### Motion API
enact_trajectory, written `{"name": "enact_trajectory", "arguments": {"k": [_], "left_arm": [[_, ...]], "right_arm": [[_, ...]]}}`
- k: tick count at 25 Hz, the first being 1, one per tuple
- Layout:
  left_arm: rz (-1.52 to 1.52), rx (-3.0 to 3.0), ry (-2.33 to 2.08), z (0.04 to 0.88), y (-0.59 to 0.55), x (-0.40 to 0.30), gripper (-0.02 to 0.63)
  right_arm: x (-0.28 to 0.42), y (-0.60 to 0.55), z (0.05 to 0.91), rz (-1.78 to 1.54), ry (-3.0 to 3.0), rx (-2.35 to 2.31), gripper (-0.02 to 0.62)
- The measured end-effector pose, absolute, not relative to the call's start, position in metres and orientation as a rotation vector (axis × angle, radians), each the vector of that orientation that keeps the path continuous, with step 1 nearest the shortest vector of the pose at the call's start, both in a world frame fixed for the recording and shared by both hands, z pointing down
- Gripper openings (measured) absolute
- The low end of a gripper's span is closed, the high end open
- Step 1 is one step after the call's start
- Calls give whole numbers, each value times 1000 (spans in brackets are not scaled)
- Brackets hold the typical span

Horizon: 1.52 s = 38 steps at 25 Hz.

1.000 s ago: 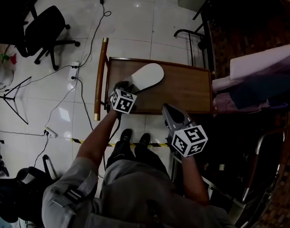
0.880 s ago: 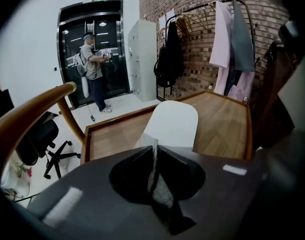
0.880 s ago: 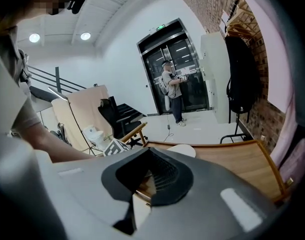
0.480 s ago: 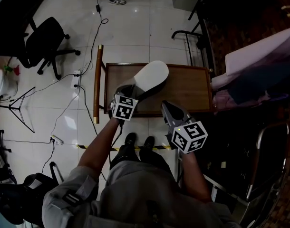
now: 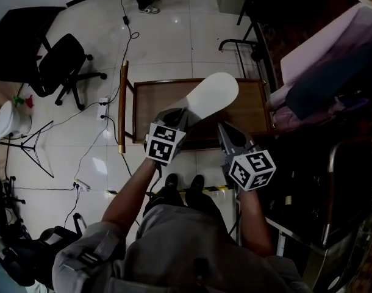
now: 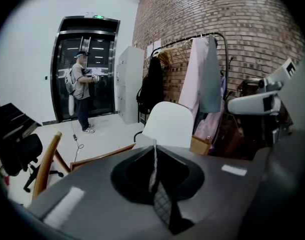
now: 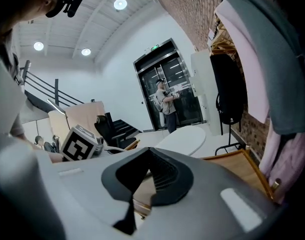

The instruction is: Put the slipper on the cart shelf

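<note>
Your left gripper (image 5: pixel 175 117) has risen since a second ago, jaws clamped on the thin near rim of the slipper (image 5: pixel 213 94); the right gripper (image 5: pixel 227 133) stands jaws apart, empty. That pinch may let it swing or slip free — or its toe clip the cart (image 5: pixel 250 112). It juts forward from the jaws, above the cart's near edge.

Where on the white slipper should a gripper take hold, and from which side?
Take the thin edge at the end nearest the person, coming from the person's side along the sole. The slipper is a flat, thin slab pointing away above the cart shelf, so that edge slips between narrow jaws. The left gripper is shut on it exactly there.
</note>
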State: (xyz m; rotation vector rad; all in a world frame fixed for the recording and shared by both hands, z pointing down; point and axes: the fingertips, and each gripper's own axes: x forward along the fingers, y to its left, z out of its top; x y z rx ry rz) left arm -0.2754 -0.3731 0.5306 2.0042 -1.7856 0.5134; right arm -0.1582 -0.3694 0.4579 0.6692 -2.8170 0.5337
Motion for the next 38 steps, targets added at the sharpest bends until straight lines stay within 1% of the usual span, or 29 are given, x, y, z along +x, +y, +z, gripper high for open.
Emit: {"name": "enact_trajectory", "arguments": {"k": [8,15,20,29,38], "left_arm": [[523,2235,-1591,496,-350,-221,17],[529,2465,-1258,489,-303,-171,17],[559,2578,-1005,490,-258,-118,17],[589,2718,-523,489,-161,8,17],[683,2791,-300,488,-43,152,17]], "right_arm": [[-105,-347,441,530,-2794,1007,-2],[-54,-280,431,512,-2641,1419,-2],[-9,-228,421,520,-2538,1662,-2],[89,-119,404,454,-2323,2029,-2],[214,33,392,409,-2126,2308,-2]]}}
